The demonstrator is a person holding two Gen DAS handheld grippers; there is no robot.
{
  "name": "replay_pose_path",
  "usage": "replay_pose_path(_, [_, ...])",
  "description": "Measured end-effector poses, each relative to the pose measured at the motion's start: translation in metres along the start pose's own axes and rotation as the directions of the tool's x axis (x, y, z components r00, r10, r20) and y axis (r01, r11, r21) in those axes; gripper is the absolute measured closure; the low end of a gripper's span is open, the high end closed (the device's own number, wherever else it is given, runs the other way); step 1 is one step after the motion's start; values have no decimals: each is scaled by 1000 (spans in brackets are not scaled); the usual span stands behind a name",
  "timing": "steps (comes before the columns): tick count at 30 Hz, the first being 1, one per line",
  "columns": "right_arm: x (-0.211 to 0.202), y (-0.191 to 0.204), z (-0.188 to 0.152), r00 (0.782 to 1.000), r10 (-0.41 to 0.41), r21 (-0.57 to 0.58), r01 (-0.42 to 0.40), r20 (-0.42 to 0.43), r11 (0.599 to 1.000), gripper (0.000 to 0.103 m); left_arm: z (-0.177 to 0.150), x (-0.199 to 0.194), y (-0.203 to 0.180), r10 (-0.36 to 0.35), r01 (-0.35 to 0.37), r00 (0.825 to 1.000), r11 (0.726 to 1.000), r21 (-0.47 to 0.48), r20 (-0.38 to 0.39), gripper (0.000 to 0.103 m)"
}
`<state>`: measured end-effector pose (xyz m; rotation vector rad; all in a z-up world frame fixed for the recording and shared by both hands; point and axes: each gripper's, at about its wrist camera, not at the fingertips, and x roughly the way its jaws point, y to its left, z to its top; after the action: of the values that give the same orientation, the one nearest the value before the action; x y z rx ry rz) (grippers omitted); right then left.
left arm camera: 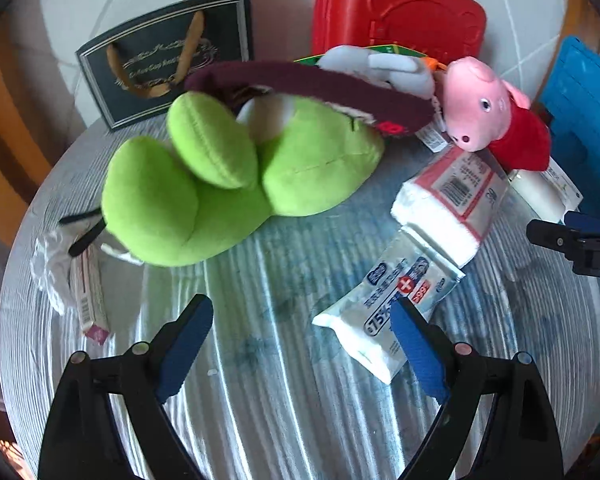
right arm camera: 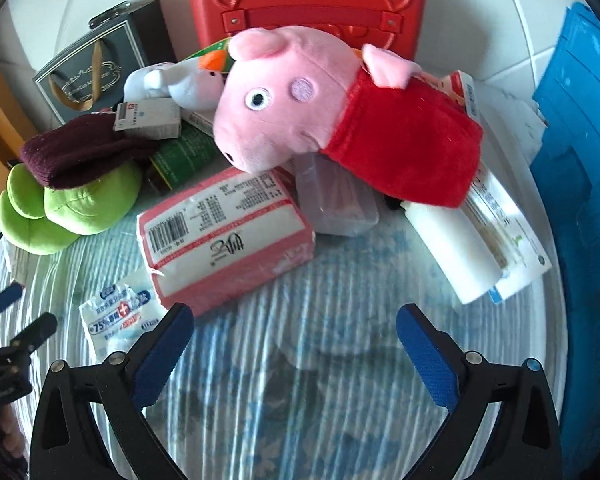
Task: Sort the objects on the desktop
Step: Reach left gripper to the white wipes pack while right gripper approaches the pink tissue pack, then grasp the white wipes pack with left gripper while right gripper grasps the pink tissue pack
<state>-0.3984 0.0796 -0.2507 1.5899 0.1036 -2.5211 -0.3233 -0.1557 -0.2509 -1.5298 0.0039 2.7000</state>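
Observation:
My left gripper (left arm camera: 300,312) is open and empty above the cloth, just short of a green plush toy (left arm camera: 220,184) with a dark maroon knit band (left arm camera: 312,88) across it. A white wipes packet (left arm camera: 388,312) lies by its right finger. My right gripper (right arm camera: 294,320) is open and empty, in front of a pink tissue pack (right arm camera: 224,236). A pink pig plush in a red dress (right arm camera: 320,120) lies on the pile behind it, over a clear plastic box (right arm camera: 336,204). The wipes packet (right arm camera: 118,316) also shows left of the right gripper.
A red plastic case (right arm camera: 308,0) and a dark gift bag (left arm camera: 168,60) stand at the back. A blue crate (right arm camera: 580,180) is at the right. A white tube in packaging (right arm camera: 480,240), a small box (left arm camera: 88,292) and crumpled plastic lie on the blue patterned cloth (right arm camera: 300,380).

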Motion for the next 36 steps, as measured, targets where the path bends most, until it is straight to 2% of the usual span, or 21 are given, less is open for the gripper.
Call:
replay_pose_path(6, [-5,-17,-9,1000,-15,39,15,-3,999,0,1,40,-44,-106,117,991,984,131,-87,12])
replay_pose_path(7, [-5,-21,-10,1000,-19,45,19,-4,999,0,0,49,-53,-101,117,988,982,151,-113,12])
replay_pose_path(9, [-4,-26,-13,1000,-17,55,18,-9,998,0,-4,63,-61,-52,75,990,982,174,-132,12])
replay_pose_path(10, [-3,-28,-15,1000,-9,57,10,-11,998,0,-4,72,-59,-14,36,990,986,161,-140,5])
replay_pose_path(12, [1,-27,-15,1000,8,57,-7,-16,998,0,0,76,-40,-25,31,991,999,38,-133,7])
replay_pose_path(13, [4,-26,-14,1000,22,51,-21,-18,998,0,2,75,-27,26,-29,994,999,-29,-110,12])
replay_pose_path(14, [7,-22,-12,999,35,40,-35,-18,999,0,3,74,-15,51,-60,994,994,-91,-100,21])
replay_pose_path(15, [9,-19,-10,999,44,29,-44,-13,999,0,3,70,0,60,-74,994,983,-167,-88,26])
replay_pose_path(17, [14,-14,-3,998,57,9,-57,13,998,0,1,65,14,83,-101,993,967,-232,-87,29])
replay_pose_path(20, [25,-9,12,992,122,-15,-122,18,992,0,-4,62,20,133,-151,987,959,-241,-89,28])
replay_pose_path(22, [30,-3,23,985,174,-48,-173,17,984,0,-6,62,24,130,-146,988,954,-262,-78,28])
replay_pose_path(26, [43,8,41,978,205,-99,-201,32,975,0,0,65,26,139,-154,987,952,-265,-75,28])
replay_pose_path(29, [56,15,51,964,265,-111,-262,10,959,0,4,66,26,141,-154,988,951,-267,-68,29])
replay_pose_path(32, [60,29,51,959,284,-160,-281,-2,946,0,4,63,26,145,-156,988,951,-267,-61,36])
replay_pose_path(36, [49,60,32,926,372,-250,-377,-68,892,0,-3,55,30,153,-167,986,944,-283,-70,38])
